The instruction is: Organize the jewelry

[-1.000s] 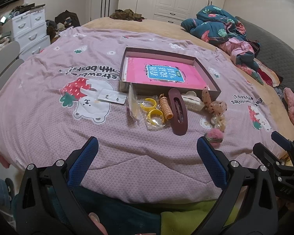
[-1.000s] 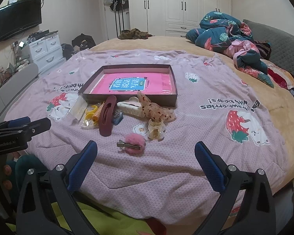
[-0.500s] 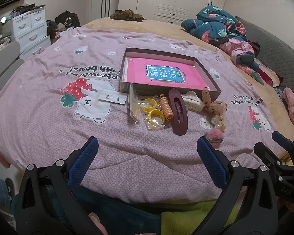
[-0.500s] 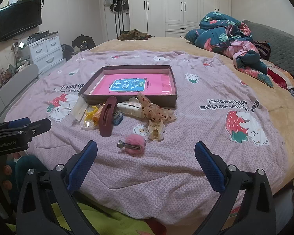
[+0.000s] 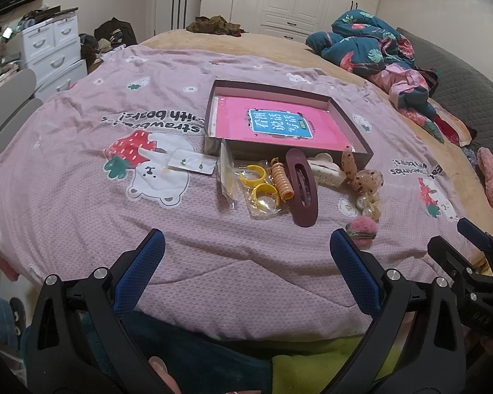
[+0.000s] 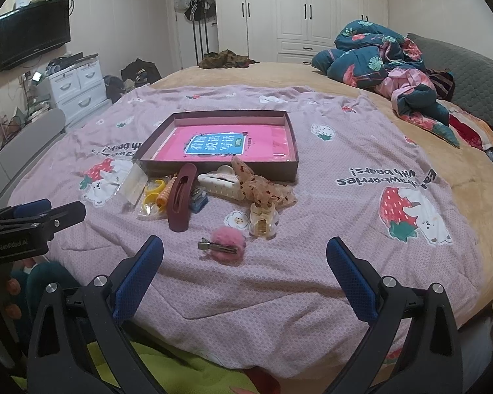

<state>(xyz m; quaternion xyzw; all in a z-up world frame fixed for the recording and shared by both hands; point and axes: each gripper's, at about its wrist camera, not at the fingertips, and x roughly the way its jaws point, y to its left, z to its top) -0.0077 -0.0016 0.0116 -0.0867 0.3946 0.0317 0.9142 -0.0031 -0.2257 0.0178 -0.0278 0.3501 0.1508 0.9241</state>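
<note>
A shallow brown box [image 5: 354, 131] [image 6: 292, 138] with a pink sheet inside lies on the pink bedspread. In front of it lie hair accessories: a maroon oval clip [image 5: 302, 187] [image 6: 180, 198], yellow rings in a clear bag [image 5: 259, 187], an orange coil [image 5: 281, 182], a cream claw clip [image 6: 221, 184], a spotted sheer bow [image 6: 263, 190], a clear claw clip [image 6: 263, 221] and a pink pompom clip [image 6: 225, 246] [image 5: 361, 226]. An earring card [image 5: 190, 165] lies to the left. My left gripper [image 5: 246, 259] and right gripper [image 6: 245, 262] are open and empty, near the bed's front edge.
A crumpled floral duvet [image 6: 387, 65] lies at the back right of the bed. White drawers [image 6: 79, 88] and a grey chair back [image 5: 6, 105] stand to the left. Wardrobes [image 6: 312, 10] line the far wall.
</note>
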